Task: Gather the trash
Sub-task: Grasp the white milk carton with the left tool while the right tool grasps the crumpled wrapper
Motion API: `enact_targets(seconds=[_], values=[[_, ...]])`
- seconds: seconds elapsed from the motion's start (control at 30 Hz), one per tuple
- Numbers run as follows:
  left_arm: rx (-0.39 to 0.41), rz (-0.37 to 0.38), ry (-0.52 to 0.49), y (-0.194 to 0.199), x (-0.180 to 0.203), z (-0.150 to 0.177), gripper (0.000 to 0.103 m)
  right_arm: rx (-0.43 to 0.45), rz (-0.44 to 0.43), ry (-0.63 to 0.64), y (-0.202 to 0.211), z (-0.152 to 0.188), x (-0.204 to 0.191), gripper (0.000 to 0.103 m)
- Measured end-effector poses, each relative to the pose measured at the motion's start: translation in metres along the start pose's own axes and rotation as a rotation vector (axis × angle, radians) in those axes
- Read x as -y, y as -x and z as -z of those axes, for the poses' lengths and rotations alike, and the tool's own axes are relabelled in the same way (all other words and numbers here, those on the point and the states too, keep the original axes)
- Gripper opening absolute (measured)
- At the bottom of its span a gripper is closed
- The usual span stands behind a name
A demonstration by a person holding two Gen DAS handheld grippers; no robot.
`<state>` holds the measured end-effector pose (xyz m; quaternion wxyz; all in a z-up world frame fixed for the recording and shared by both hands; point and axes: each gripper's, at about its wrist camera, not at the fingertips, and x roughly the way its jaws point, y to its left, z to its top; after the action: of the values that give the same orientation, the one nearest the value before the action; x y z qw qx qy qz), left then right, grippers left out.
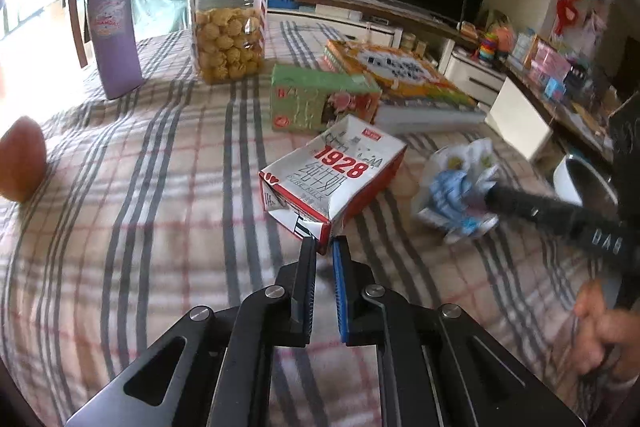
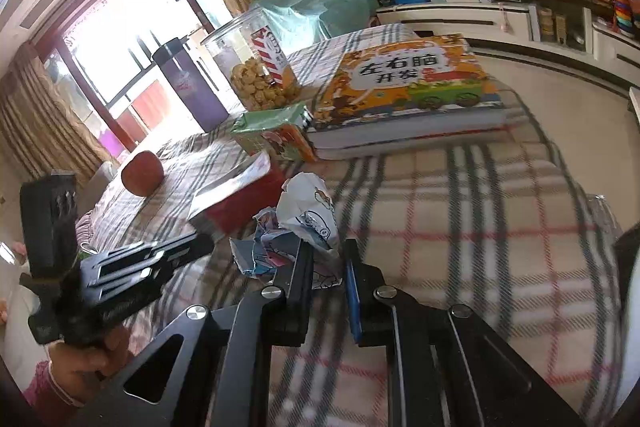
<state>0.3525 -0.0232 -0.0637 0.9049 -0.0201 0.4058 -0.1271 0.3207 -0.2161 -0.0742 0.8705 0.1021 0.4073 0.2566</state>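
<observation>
Left hand-held gripper: jaws nearly together, pinching the torn near corner of the carton. Right hand-held gripper: closed on the wrapper.

Carton: lying flat mid-tabletop, just in front of the green box. Flattened, top torn open, probably empty, so light; cardboard stiff enough to lift by one corner, though likely to swing or tear at the flap. Firmer hold along a side wall. Readable: "1928" in red, "PURE MILK" beneath, Chinese print.

Wrapper: crumpled beside the carton, to its right in the left wrist view. Thin, soft, near weightless, slick film; best pinched at a bunched fold. Cartoon print, no legible text.

Book: "左右脑开发".
</observation>
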Motion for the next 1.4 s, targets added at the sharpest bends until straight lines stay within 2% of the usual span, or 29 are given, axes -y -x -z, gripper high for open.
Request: enact_targets(seconds=[0.07,0.1,0.13,0.17,0.2,0.23,0.27,0.4,0.5,0.57,0.6,0.63,0.73,0.93,1.3,1.37,1.4], values=[[-0.022,0.008,0.034,-0.001,-0.008,-0.001,0.019,-0.02,-0.015,-0.013,0.003,0.001,0.006,0.017],[-0.023,0.008,0.046,-0.001,-0.012,-0.002,0.031,-0.027,-0.026,-0.03,0.003,0.0,0.008,0.022],[-0.023,0.001,0.061,-0.001,-0.015,-0.004,0.046,-0.032,-0.029,-0.045,0.004,0.0,0.011,0.032],[-0.015,-0.007,0.066,0.0,-0.017,-0.006,0.051,-0.034,-0.033,-0.056,0.004,0.001,0.013,0.041],[-0.004,-0.018,0.065,0.001,-0.019,-0.009,0.058,-0.026,-0.036,-0.059,0.005,0.0,0.014,0.059],[-0.001,-0.026,0.062,0.001,-0.02,-0.012,0.064,-0.016,-0.036,-0.057,0.005,0.0,0.013,0.072],[0.002,-0.03,0.058,0.001,-0.019,-0.013,0.065,-0.007,-0.035,-0.054,0.006,0.0,0.013,0.073],[-0.006,-0.019,0.014,-0.008,-0.014,-0.022,0.074,-0.02,-0.048,-0.045,-0.002,-0.003,0.006,0.073],[-0.005,-0.012,-0.01,-0.019,-0.012,-0.024,0.073,-0.021,-0.041,-0.023,-0.01,-0.006,0.0,0.073],[-0.005,0.026,-0.006,-0.026,-0.014,-0.028,0.072,-0.028,-0.041,-0.016,-0.014,-0.006,-0.001,0.069],[0.001,0.037,-0.005,-0.026,-0.015,-0.03,0.069,-0.035,-0.043,-0.01,-0.017,-0.006,-0.002,0.059],[0.006,0.045,-0.006,-0.027,-0.015,-0.03,0.061,-0.045,-0.042,-0.003,-0.019,-0.005,-0.003,0.045],[0.005,0.051,-0.019,-0.03,-0.013,-0.03,0.051,-0.044,-0.036,0.002,-0.019,-0.003,-0.003,0.04],[0.003,0.006,-0.009,-0.021,-0.003,-0.018,0.05,-0.038,-0.017,0.024,-0.005,0.004,-0.005,0.025],[0.009,-0.05,0.062,0.028,0.011,0.028,0.051,-0.014,-0.004,0.044,0.024,0.019,-0.002,0.024],[0.012,-0.072,0.079,0.03,0.01,0.03,0.055,-0.008,0.013,0.046,0.021,0.021,0.0,0.024],[0.01,-0.087,0.083,0.031,0.01,0.029,0.06,-0.009,0.014,0.039,0.02,0.022,0.001,0.027]])
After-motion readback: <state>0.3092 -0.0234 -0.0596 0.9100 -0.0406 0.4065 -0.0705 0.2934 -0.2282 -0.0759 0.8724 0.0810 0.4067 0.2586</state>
